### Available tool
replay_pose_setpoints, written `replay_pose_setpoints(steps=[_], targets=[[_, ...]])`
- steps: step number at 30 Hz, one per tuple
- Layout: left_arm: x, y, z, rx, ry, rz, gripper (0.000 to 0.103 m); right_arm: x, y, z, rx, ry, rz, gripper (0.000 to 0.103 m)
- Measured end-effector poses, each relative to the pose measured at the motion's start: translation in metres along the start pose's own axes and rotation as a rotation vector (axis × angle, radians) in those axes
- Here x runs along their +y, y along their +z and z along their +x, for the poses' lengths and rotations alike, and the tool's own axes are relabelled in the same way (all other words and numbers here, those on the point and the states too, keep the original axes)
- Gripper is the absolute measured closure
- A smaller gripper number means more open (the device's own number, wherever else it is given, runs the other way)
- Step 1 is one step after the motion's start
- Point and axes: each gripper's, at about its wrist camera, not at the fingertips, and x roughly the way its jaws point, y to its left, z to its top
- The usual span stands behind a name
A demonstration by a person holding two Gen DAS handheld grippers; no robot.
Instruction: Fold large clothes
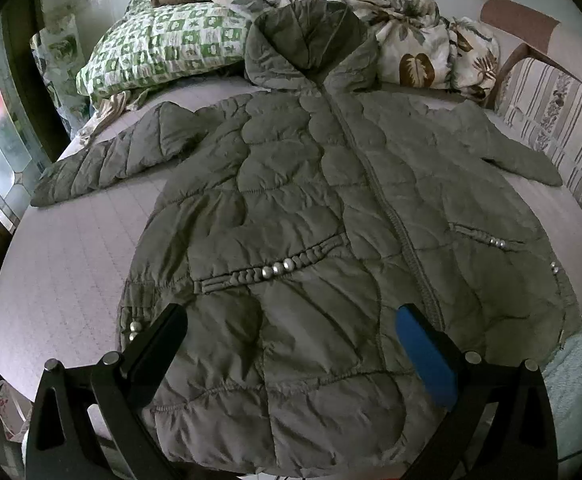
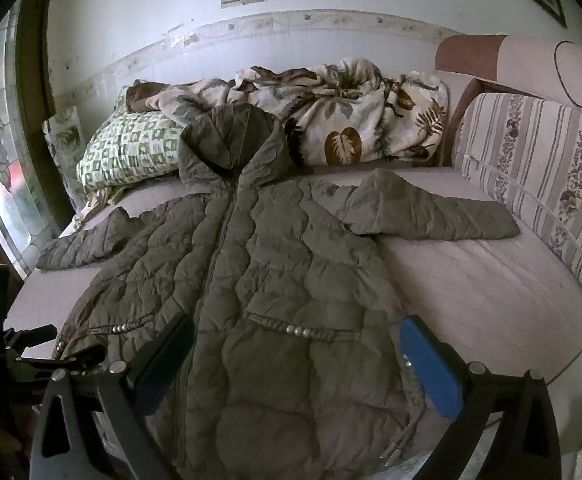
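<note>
The olive quilted hooded jacket [image 1: 311,208] lies flat on the bed [image 1: 71,264], its hem beneath both spread, empty grippers, left gripper [image 1: 291,344] and right gripper [image 2: 295,354].

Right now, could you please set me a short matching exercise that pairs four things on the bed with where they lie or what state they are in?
Column one:
1. quilted jacket
2. jacket hood
3. green checked pillow
4. leaf-print blanket

Column two:
A. bunched up at the head of the bed, right of the hood
B. spread flat, zipped, sleeves out to both sides
C. at the head of the bed, left of the hood
D. propped against the bedding, above the collar

Pairs: 1-B, 2-D, 3-C, 4-A
</note>
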Motion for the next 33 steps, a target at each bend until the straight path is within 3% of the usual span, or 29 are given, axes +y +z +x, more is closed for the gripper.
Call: replay_pose_setpoints(steps=[33], targets=[[0.0014, -0.0005, 0.0008, 0.005, 0.011, -0.021, 0.0, 0.0099, -0.0045, 0.011, 0.037, 0.038, -0.021, 0.0]])
